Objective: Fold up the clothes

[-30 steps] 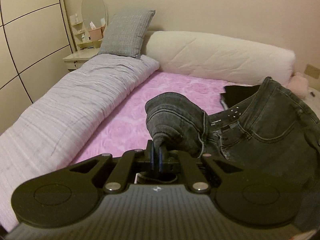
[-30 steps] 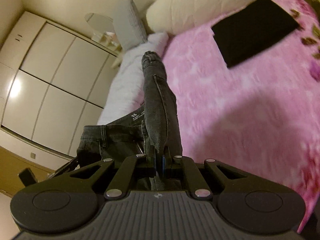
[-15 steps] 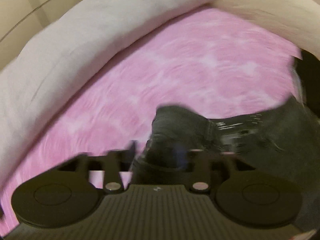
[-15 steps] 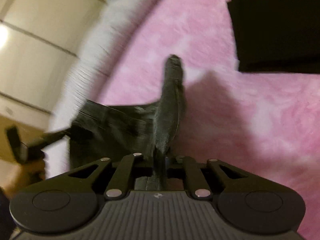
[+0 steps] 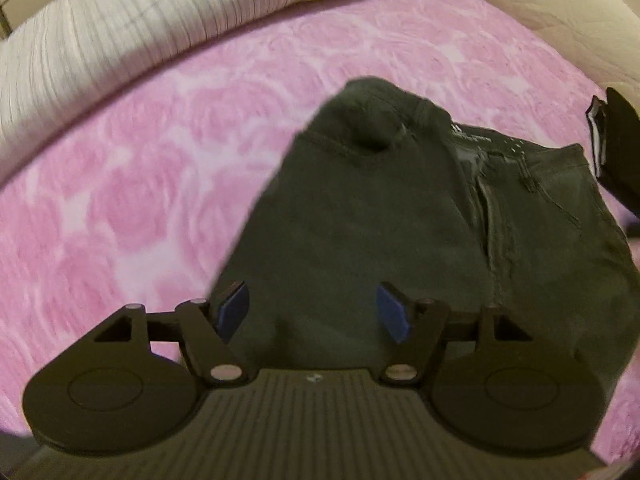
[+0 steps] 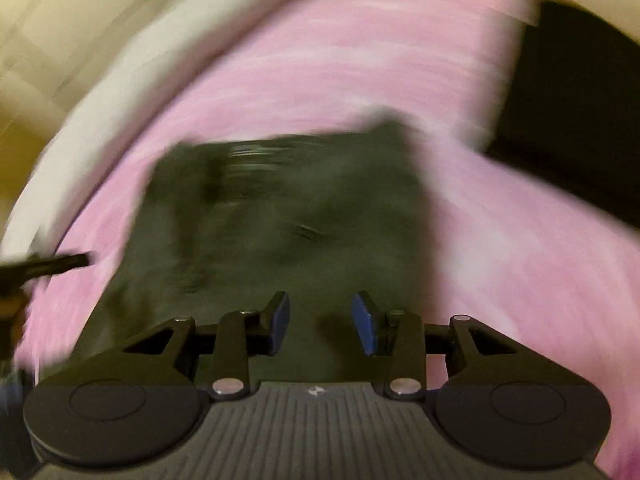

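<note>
Both tools are spread wide over the bed, nothing between their fingers. The left tool (image 5: 313,311) hangs above the dark grey jeans (image 5: 400,232), blue pads (image 5: 234,312) parted to either side of the denim below. The jeans lie on the pink rose-patterned blanket (image 5: 140,184), folded into a compact block with the waistband and fly showing toward the far right and a rounded fold bulging at the far edge. A striped pale duvet (image 5: 120,24) runs along the blanket's far side, and a black folded garment (image 5: 618,148) sits just beside the jeans at the right edge. From the right tool (image 6: 321,322), the view is badly smeared, but the jaws stand apart above the jeans (image 6: 288,216), with the black folded garment (image 6: 576,112) off to the upper right on the blanket (image 6: 360,68); whether it touches the jeans I cannot tell here.
</note>
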The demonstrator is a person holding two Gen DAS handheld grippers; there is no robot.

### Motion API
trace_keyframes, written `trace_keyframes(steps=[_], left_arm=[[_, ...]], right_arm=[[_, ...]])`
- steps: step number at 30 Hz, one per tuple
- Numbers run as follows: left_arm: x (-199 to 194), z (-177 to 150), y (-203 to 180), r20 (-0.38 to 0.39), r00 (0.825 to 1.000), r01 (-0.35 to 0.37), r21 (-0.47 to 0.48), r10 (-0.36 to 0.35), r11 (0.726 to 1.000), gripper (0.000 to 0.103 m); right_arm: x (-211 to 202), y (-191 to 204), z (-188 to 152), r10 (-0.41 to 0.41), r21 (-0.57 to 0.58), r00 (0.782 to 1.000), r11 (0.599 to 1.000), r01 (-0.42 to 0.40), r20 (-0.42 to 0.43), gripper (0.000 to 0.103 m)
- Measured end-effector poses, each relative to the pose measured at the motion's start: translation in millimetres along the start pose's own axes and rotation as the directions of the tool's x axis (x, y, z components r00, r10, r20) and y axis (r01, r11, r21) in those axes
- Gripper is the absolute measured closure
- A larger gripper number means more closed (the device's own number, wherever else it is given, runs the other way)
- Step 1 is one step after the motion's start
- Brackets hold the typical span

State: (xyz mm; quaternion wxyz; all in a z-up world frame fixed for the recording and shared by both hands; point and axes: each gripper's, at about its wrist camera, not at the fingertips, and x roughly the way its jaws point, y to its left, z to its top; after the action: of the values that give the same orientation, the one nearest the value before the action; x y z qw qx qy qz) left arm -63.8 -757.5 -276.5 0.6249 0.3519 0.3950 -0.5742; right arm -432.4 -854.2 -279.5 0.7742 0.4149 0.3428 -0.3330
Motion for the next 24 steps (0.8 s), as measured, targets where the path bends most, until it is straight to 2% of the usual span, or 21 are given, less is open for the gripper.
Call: trace_keyframes(steps=[1,3,5,7,8,12,15,18,19,22,24], left_arm=[[-1,-9,-4,0.009,1.0,0.013,-0.011,-0.013,1.0,0.037],[-3,-21,-19,0.034,0.999,0.038,-0.01,-0.037,0.999,0.039],[-2,-28,-41,0.079,0.994,0.077,0.019,-0.079,0.997,0.039],[5,-31,-71,0.118,0.988,0.086,0.093,-0.097,0.992,0.039],[9,-32,-84,0.133,0.986,0.082,0.123,-0.099,0.989,0.039],[30,-29,-119,0.128,0.986,0.09,0.128,-0.107,0.988,0.04],[38,-33,-131,0.109,0.99,0.072,0.163,-0.09,0.984,0.04],[40,-39,-128,0.096,0.991,0.077,0.158,-0.093,0.984,0.039],[41,-41,-127,0.09,0.992,0.078,0.16,-0.093,0.984,0.039],[44,-44,-121,0.087,0.992,0.079,0.162,-0.094,0.984,0.039],[43,-44,-120,0.096,0.991,0.08,0.175,-0.098,0.981,0.039]], right_arm=[[14,12,15,0.043,-0.115,0.999,0.992,-0.044,-0.009,0.064],[47,32,45,0.087,-0.31,0.996,0.946,-0.094,-0.037,0.064],[80,43,74,0.103,-0.446,0.993,0.887,-0.121,-0.064,0.064],[109,49,99,0.112,-0.535,0.99,0.833,-0.14,-0.086,0.064],[122,50,109,0.121,-0.563,0.988,0.812,-0.151,-0.092,0.064],[176,57,132,0.145,-0.63,0.973,0.743,-0.227,-0.179,0.066],[214,65,142,0.136,-0.673,0.959,0.688,-0.271,-0.248,0.067],[228,70,141,0.157,-0.705,0.951,0.641,-0.303,-0.267,0.068],[231,70,141,0.165,-0.711,0.95,0.632,-0.309,-0.266,0.068],[229,62,142,0.197,-0.686,0.942,0.647,-0.333,-0.272,0.068],[224,61,144,0.211,-0.688,0.939,0.64,-0.342,-0.27,0.069]])
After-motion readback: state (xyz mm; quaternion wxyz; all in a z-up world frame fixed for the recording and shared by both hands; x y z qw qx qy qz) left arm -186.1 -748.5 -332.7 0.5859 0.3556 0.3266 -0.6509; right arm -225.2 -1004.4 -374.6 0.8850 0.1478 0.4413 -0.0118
